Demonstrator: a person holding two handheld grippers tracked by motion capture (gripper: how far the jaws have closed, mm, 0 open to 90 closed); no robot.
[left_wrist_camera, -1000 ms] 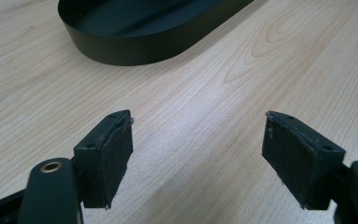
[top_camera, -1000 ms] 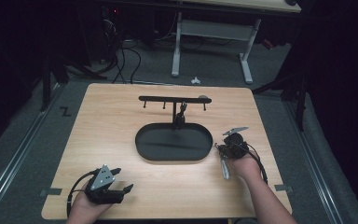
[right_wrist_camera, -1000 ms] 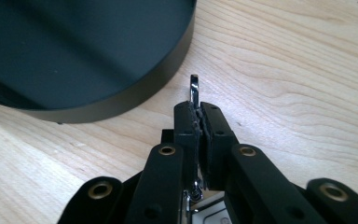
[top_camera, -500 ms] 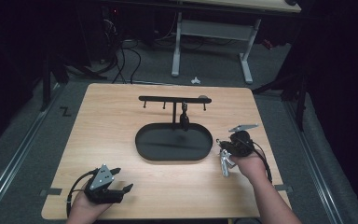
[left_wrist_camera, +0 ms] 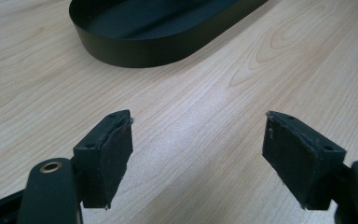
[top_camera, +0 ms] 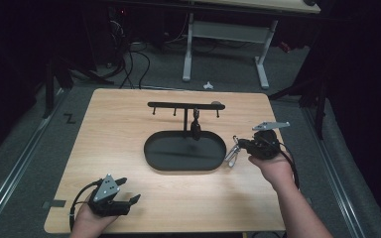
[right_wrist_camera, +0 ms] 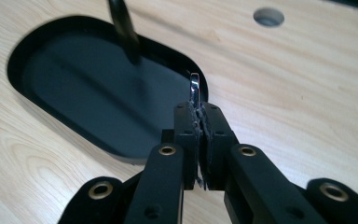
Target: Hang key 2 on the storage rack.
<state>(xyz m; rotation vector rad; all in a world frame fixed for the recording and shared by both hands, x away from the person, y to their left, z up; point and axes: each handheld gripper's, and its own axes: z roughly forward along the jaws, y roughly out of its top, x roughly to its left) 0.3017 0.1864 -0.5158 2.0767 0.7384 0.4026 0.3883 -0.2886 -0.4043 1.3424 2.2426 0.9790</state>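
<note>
Right claw (top_camera: pixel 238 148): my jaws are clamped on a thin silver carabiner (top_camera: pixel 232 154), just right of the black oval tray (top_camera: pixel 154 158).
Left claw (top_camera: pixel 126 191): jaws apart, nothing between them, near-left on the table (top_camera: pixel 104 124).
Risk: my grip is on a narrow edge; the carabiner could twist or slip out, I judge.
Snag: stand's hook bar (top_camera: pixel 178 105) hangs over the tray's far side.
Room: bare wood near and left; right table edge is close.

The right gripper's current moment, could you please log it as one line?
right gripper: shut on metal ring | above table, beside black tray | left gripper: open, holding nothing
</note>
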